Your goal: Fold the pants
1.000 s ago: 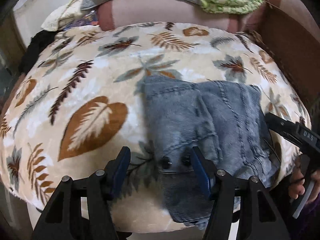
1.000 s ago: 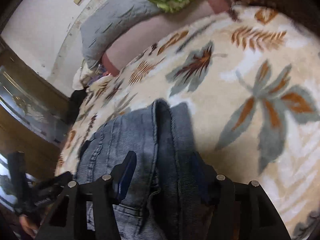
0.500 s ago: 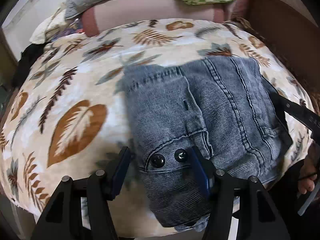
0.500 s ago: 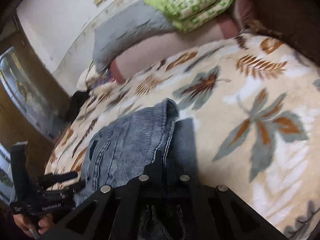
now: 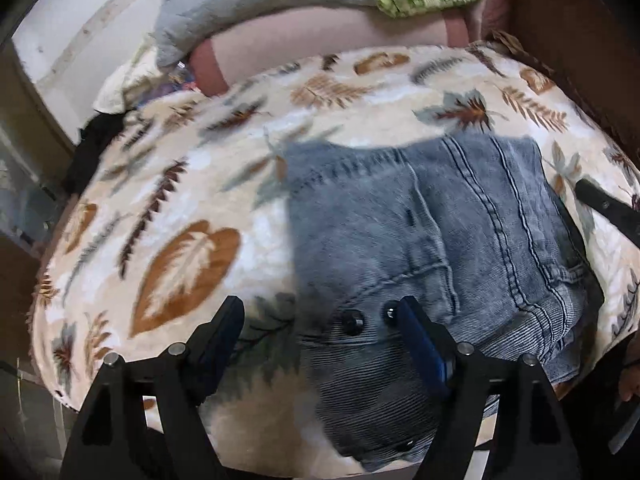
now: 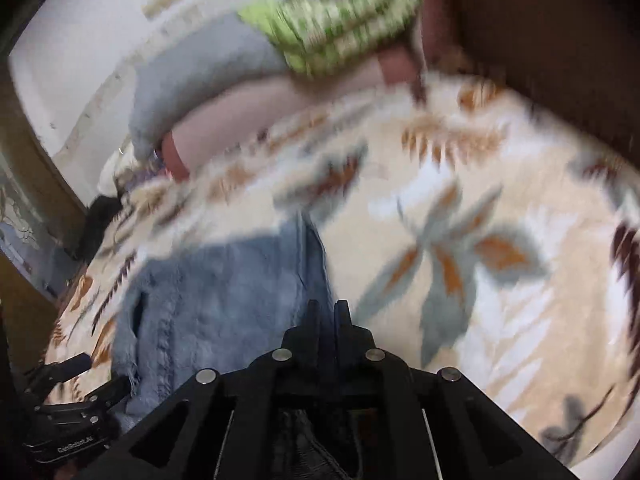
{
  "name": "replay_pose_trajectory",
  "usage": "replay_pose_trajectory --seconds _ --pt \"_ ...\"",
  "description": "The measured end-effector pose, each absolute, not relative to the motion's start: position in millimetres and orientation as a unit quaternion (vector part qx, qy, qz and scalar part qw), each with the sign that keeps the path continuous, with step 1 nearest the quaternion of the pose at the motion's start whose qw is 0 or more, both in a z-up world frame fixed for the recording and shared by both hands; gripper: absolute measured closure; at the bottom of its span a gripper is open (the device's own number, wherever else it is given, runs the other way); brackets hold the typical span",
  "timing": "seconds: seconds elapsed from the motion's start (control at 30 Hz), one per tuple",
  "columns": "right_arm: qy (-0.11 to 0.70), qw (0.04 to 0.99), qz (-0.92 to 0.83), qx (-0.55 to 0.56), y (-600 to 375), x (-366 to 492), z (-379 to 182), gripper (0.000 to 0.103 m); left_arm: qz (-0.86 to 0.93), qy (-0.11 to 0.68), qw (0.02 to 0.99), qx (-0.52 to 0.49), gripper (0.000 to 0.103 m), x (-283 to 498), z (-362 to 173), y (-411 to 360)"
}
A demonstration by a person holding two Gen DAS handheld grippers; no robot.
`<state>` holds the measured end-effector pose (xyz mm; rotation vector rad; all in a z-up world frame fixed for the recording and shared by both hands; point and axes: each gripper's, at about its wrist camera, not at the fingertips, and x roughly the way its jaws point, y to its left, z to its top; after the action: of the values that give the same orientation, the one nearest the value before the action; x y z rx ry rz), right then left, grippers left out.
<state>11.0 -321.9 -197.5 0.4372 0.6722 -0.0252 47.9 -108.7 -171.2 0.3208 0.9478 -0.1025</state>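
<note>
Jaws of left gripper (image 5: 320,326) spread above pants (image 5: 440,240).

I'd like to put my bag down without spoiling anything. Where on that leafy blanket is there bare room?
The leaf-print blanket lies bare left of the jeans, around the big brown leaf, and beyond them toward the pink bolster. In the right wrist view, the stretch right of the jeans is bare too. It is crowded near the front edge, where both grippers work.

A bed covered by a cream plush blanket printed with brown and grey leaves (image 5: 192,216) carries folded blue-grey denim pants (image 5: 440,240), lying flat just ahead of the left gripper's (image 5: 320,320) right finger. Beyond, a long pink bolster (image 5: 320,40) lies across the bed.
</note>
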Motion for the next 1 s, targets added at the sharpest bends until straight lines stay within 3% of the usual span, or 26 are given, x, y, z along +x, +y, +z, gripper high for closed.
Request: replay_pose_trajectory --seconds 0.1,0.23,0.67,1.0 --pt "0.303 0.934 0.031 0.188 -297.7 9.8 -182.5 0.096 -0.044 0.429 0.891 0.142 0.024 45.2 -157.4 -100.2" --pt "0.328 0.93 0.061 0.155 -268.3 17.8 -186.0 0.096 -0.039 0.421 0.896 0.134 0.024 45.6 -151.5 -92.4" --pt "0.398 0.907 0.077 0.11 -234.7 30.4 -221.3 0.094 -0.027 0.466 0.879 0.101 0.023 59.5 -187.9 -71.0" --pt "0.402 0.907 0.068 0.105 -230.3 33.0 -231.5 0.093 -0.006 0.482 0.872 0.087 0.0 73.5 -211.4 -63.0"
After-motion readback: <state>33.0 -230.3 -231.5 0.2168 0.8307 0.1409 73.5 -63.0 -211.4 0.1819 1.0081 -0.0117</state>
